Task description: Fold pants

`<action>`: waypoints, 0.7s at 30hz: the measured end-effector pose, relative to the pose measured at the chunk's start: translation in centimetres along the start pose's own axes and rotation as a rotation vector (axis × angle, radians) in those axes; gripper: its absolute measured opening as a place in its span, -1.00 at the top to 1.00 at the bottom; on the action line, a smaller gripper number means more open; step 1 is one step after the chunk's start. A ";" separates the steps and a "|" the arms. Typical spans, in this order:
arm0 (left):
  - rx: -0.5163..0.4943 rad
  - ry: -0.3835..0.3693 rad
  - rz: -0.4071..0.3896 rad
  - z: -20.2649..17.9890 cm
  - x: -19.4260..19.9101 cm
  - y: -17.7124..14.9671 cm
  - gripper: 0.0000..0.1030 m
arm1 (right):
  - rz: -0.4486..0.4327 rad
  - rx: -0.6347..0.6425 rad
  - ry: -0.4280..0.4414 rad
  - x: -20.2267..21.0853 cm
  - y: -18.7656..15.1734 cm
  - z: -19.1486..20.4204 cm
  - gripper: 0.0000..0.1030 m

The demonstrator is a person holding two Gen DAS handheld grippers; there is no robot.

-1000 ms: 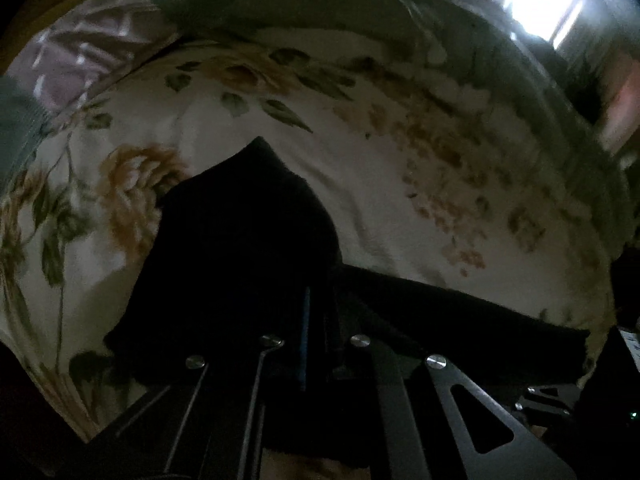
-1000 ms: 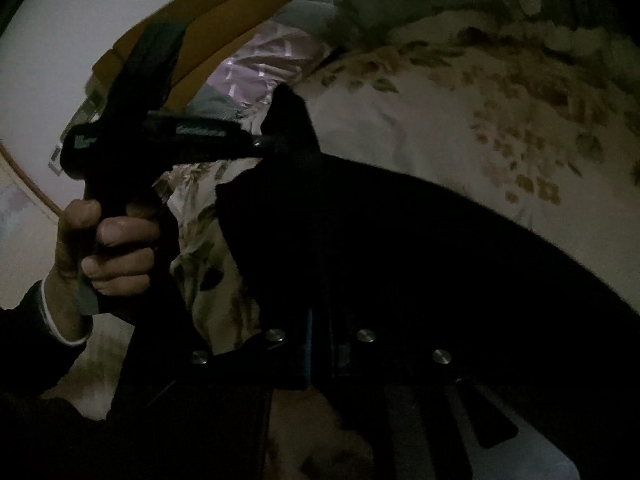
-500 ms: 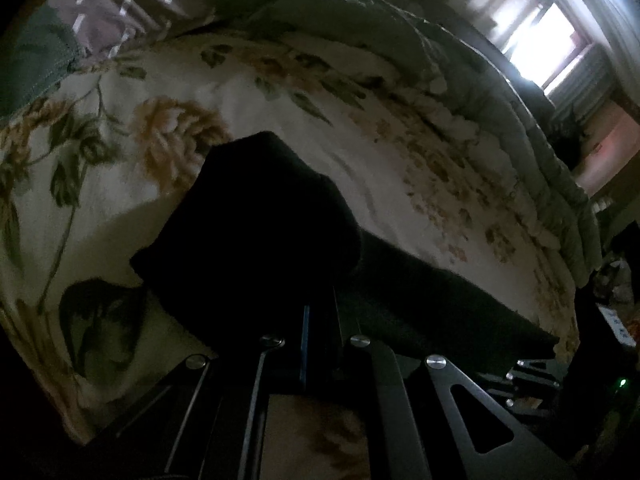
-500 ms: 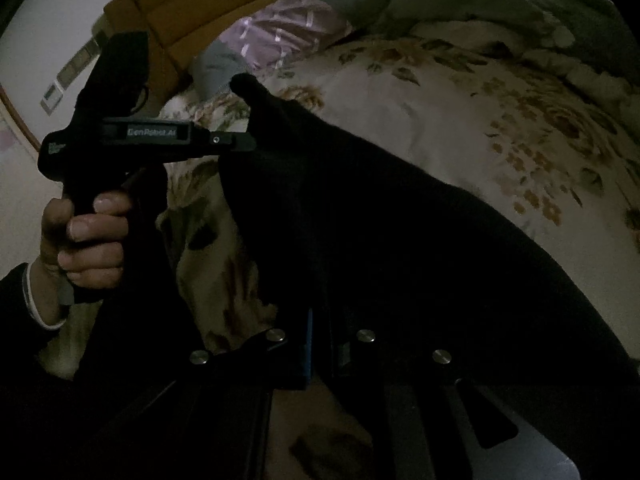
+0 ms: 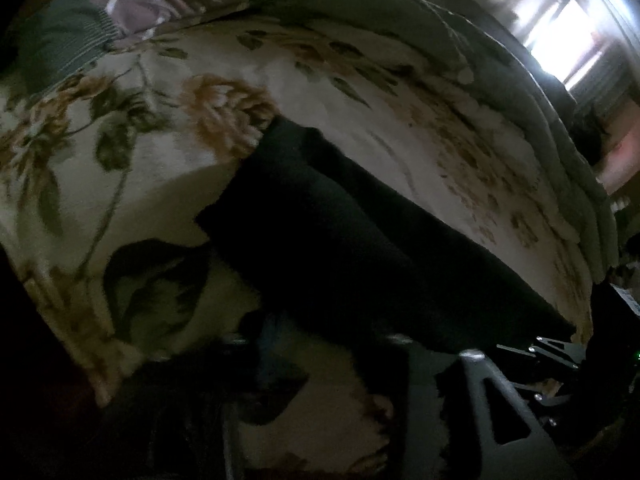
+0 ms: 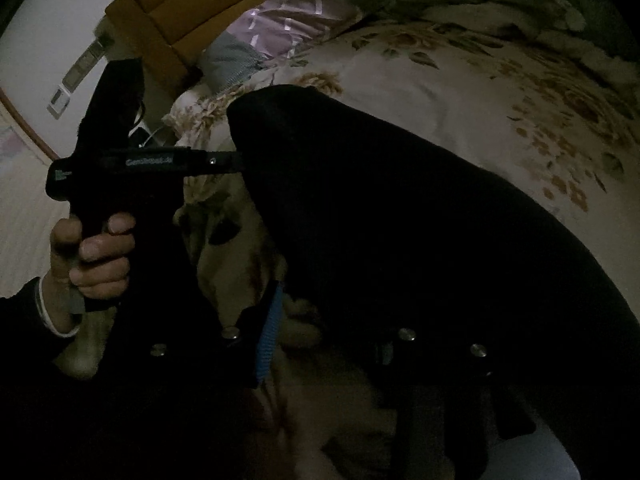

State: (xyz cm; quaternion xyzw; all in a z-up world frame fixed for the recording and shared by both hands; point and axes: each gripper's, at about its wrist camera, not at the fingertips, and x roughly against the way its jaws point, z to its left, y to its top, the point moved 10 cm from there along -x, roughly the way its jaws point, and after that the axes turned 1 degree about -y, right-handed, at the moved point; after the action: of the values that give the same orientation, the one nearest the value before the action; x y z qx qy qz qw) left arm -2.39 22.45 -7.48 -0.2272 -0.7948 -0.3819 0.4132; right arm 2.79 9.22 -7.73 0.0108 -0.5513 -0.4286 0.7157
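both claws (image 5: 320,364) (image 6: 332,320) have just opened, dropping the black pants (image 5: 360,248) onto the floral bedspread (image 5: 168,184).

A home bedroom: floral bedsheet (image 5: 400,148), padded headboard (image 6: 192,12), pillow (image 6: 288,24) and rumpled quilt (image 5: 440,40).

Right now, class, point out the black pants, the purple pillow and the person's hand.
black pants (image 6: 400,208), right wrist view, middle of the fabric.
purple pillow (image 6: 296,24), right wrist view, patterned face.
person's hand (image 6: 96,256), right wrist view, curled fingers.
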 end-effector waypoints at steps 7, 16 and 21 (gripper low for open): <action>0.084 -0.029 0.030 1.1 0.9 0.4 -0.33 | -0.051 -0.069 0.018 1.1 1.1 -1.0 0.24; 0.084 0.022 0.095 -0.1 -0.7 1.1 -0.37 | -0.128 -0.136 -0.034 3.3 3.5 -4.2 0.06; 0.112 0.041 0.100 0.3 -1.2 1.9 -0.37 | -0.164 -0.192 -0.088 4.2 5.5 -7.5 0.06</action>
State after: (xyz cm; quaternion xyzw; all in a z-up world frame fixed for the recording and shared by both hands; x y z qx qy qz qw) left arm -0.60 23.79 -7.75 -0.2354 -0.7940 -0.3204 0.4600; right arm 12.19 6.64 -4.66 -0.0317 -0.5360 -0.5365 0.6511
